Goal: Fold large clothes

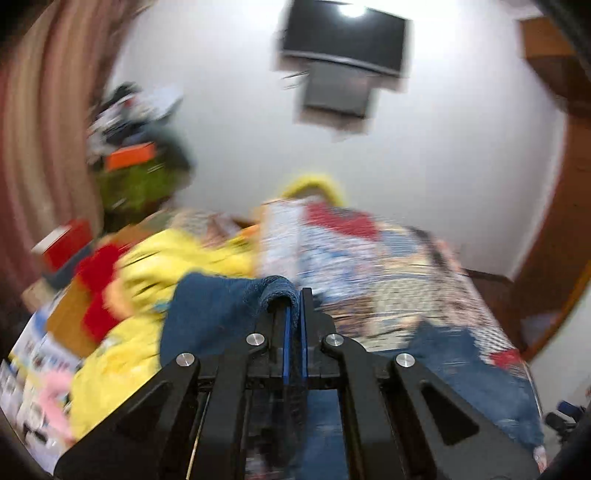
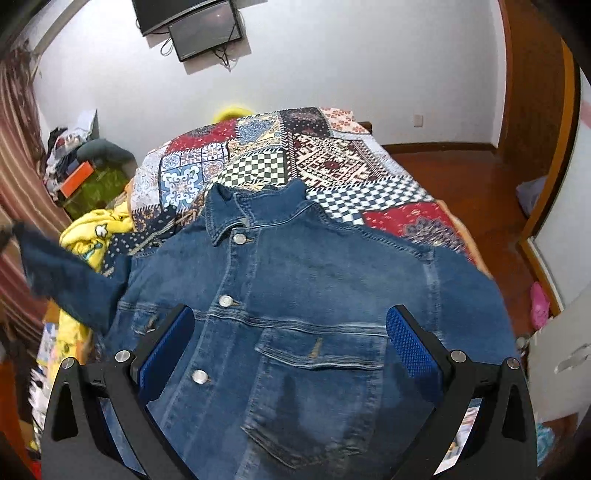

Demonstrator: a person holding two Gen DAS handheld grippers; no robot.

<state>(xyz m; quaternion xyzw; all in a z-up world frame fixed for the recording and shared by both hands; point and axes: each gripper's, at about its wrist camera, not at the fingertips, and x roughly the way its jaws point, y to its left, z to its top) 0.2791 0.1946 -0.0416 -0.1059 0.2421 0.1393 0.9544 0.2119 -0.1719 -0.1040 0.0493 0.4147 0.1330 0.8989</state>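
Observation:
A blue denim jacket (image 2: 295,295) lies front-up on the patchwork bedspread (image 2: 314,155), buttoned, collar toward the far end. My right gripper (image 2: 291,328) is open and empty, hovering over the jacket's chest, with a blue pad on each side of the chest pocket (image 2: 317,354). My left gripper (image 1: 294,295) is shut on the jacket's sleeve cuff (image 1: 273,288), which drapes over its fingertips. That lifted sleeve (image 2: 55,269) shows at the left in the right wrist view. The left wrist view is blurred by motion.
A yellow garment (image 2: 92,236) lies heaped at the bed's left side, also in the left wrist view (image 1: 155,266). Clutter with an orange box (image 2: 75,181) stands by the striped curtain (image 2: 18,177). A screen (image 2: 205,33) hangs on the wall. Wooden floor (image 2: 461,177) lies to the right.

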